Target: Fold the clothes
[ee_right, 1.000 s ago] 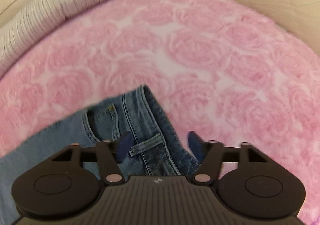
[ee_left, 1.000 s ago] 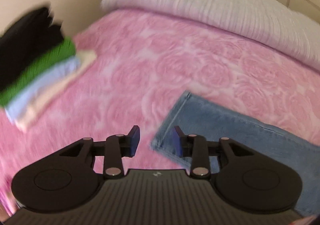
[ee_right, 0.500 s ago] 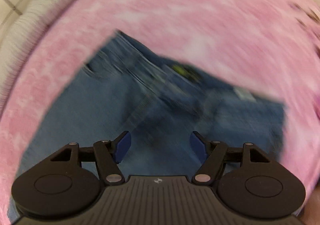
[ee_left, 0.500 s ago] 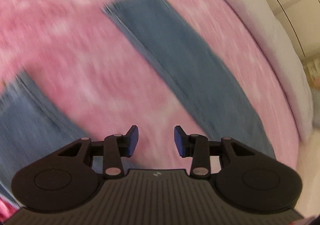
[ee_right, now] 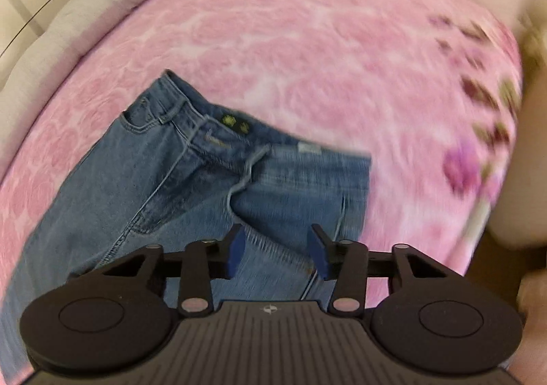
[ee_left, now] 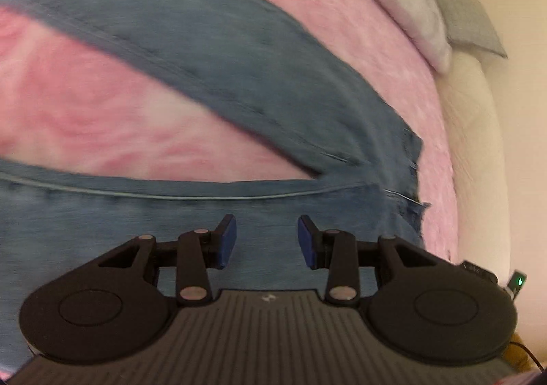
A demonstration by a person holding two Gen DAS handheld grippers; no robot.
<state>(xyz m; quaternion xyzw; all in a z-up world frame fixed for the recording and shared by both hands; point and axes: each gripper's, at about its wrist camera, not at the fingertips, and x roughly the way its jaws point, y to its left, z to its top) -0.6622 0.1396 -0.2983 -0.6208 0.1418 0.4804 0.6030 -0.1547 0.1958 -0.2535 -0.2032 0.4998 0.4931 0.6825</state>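
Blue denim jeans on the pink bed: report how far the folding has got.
Done: nothing shows as folded. The blue denim jeans lie spread flat on the pink rose-patterned blanket, legs splayed apart in the left wrist view. In hand: the right gripper hangs over the crotch seam, fingers closing, no cloth pinched; the left gripper hangs open over one leg. Left: bring the legs together, then fold.

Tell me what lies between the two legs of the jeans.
Bare pink bedspread fills the wedge between the jeans legs, narrowing toward the crotch; the left wrist view shows it.
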